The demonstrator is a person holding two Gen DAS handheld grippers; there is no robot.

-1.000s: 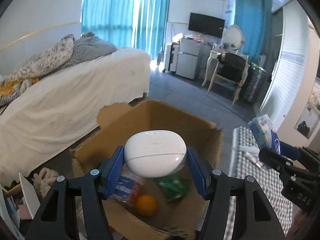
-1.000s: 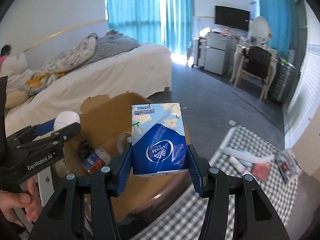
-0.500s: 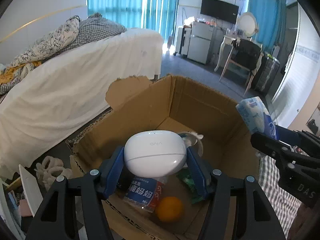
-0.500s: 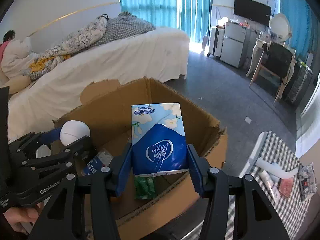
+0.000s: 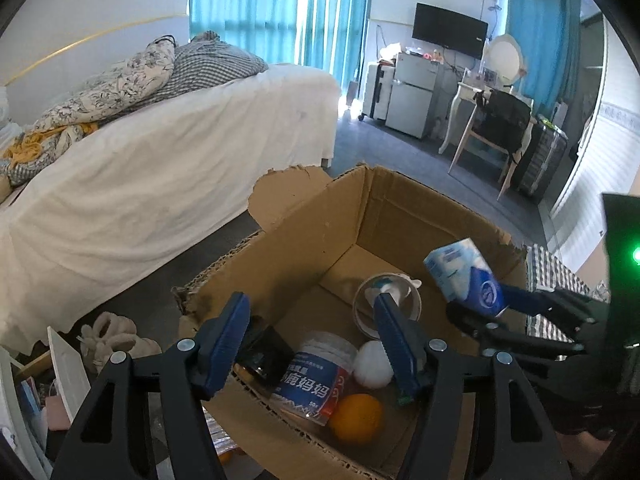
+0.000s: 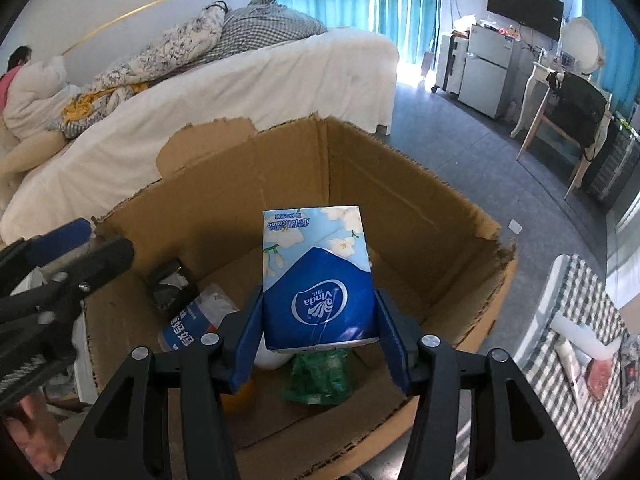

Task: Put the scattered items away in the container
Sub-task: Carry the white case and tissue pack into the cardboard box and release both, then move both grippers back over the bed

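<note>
Left hand-held gripper (image 5: 312, 338) now open and empty, white case (image 5: 374, 364) just dropped into cardboard box (image 5: 404, 208). Right hand-held gripper (image 6: 318, 336) gripping tissue pack (image 6: 318, 276) over box, jaws just easing — release likely next.

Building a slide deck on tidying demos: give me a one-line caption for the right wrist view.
Right gripper holds a blue tissue pack over the open cardboard box.
</note>
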